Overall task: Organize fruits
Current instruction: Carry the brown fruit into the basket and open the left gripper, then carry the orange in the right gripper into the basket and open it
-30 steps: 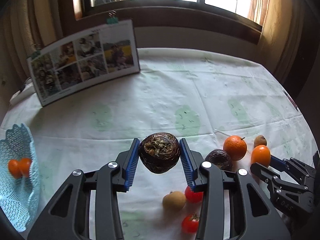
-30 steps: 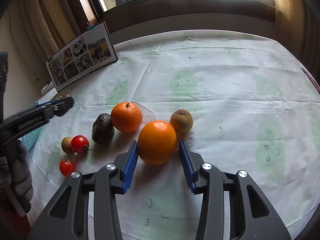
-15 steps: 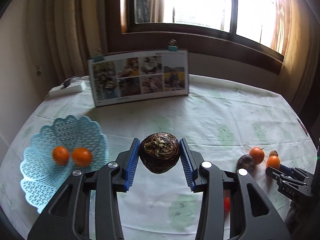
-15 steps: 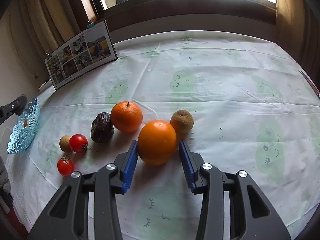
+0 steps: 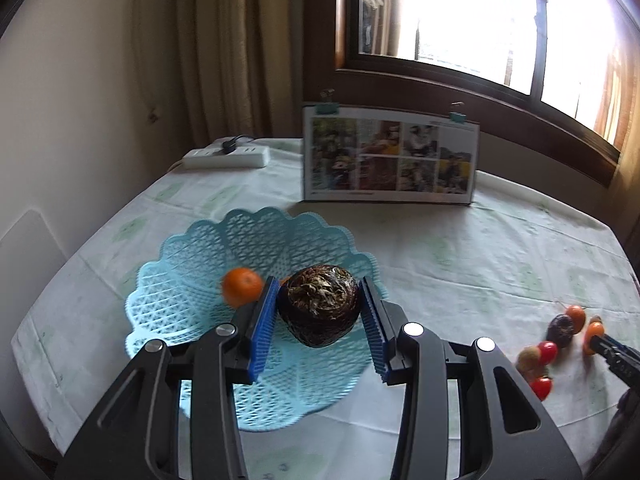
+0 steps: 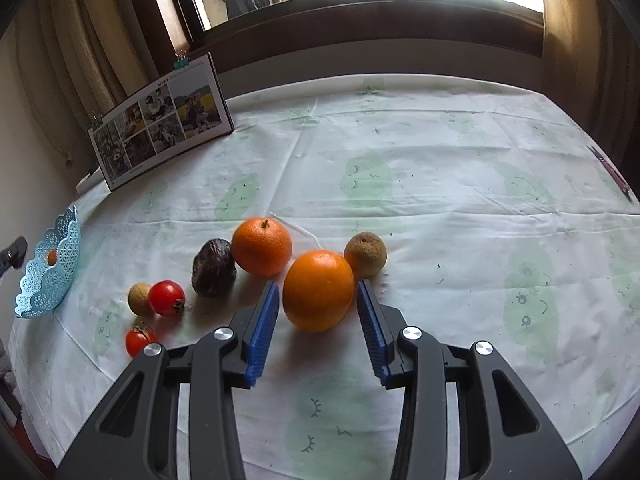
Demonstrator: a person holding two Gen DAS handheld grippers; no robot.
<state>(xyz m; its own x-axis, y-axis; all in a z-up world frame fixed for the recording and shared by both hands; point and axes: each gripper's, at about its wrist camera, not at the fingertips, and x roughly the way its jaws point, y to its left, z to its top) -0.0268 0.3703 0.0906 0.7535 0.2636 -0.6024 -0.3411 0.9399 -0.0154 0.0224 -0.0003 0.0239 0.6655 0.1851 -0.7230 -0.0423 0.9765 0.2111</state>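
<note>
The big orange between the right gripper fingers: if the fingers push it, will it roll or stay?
The big orange looks round and smooth, so a push would probably roll it on the flat tablecloth. The right gripper stands open around it. It may bump the small brown fruit close behind it.

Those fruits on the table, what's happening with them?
A person is sorting fruit into a blue lattice basket using two hand-held grippers. The left gripper holds a dark wrinkled passion fruit over the basket, where a small orange already sits. The right gripper is open around a large orange on the tablecloth, not yet squeezing it. Tomatoes, another passion fruit and more fruit wait nearby.
</note>
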